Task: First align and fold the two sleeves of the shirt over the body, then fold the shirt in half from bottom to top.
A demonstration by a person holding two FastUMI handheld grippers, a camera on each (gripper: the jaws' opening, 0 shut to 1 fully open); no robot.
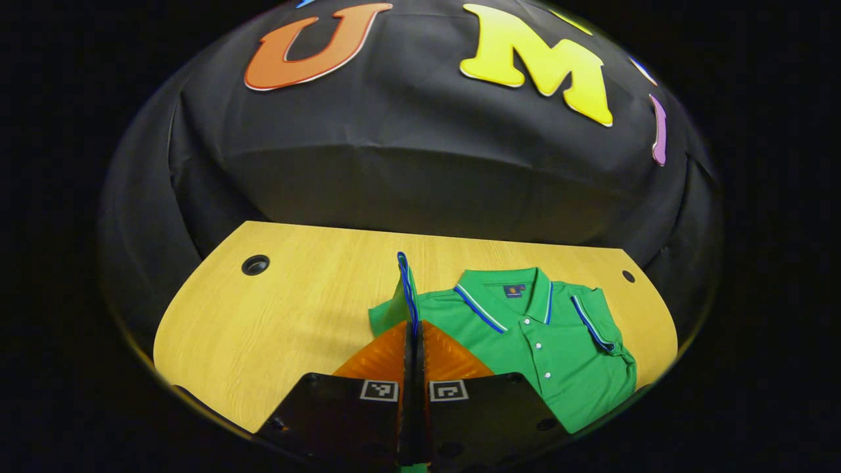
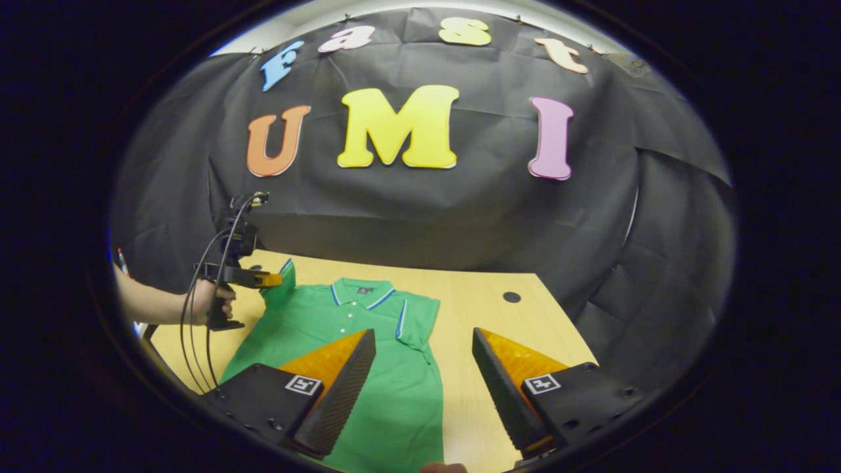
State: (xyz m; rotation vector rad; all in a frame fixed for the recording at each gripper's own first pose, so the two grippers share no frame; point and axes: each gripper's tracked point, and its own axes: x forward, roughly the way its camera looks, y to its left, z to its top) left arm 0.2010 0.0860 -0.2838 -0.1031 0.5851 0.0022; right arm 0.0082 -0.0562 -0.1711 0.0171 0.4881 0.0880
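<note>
A green polo shirt with blue-white trim lies face up on the wooden table, collar toward the wall. One sleeve lies folded over the body. My left gripper is shut on the other sleeve, holding its trimmed cuff lifted off the table; in the right gripper view this gripper shows at the left, held by a hand. My right gripper hovers open above the shirt's lower edge and the bare table beside it, nothing between its fingers.
The table has a cable hole at each far corner. Black cloth hangs close behind the table's far edge. Cables trail from the left gripper down past the table's left side. Bare wood lies left and right of the shirt.
</note>
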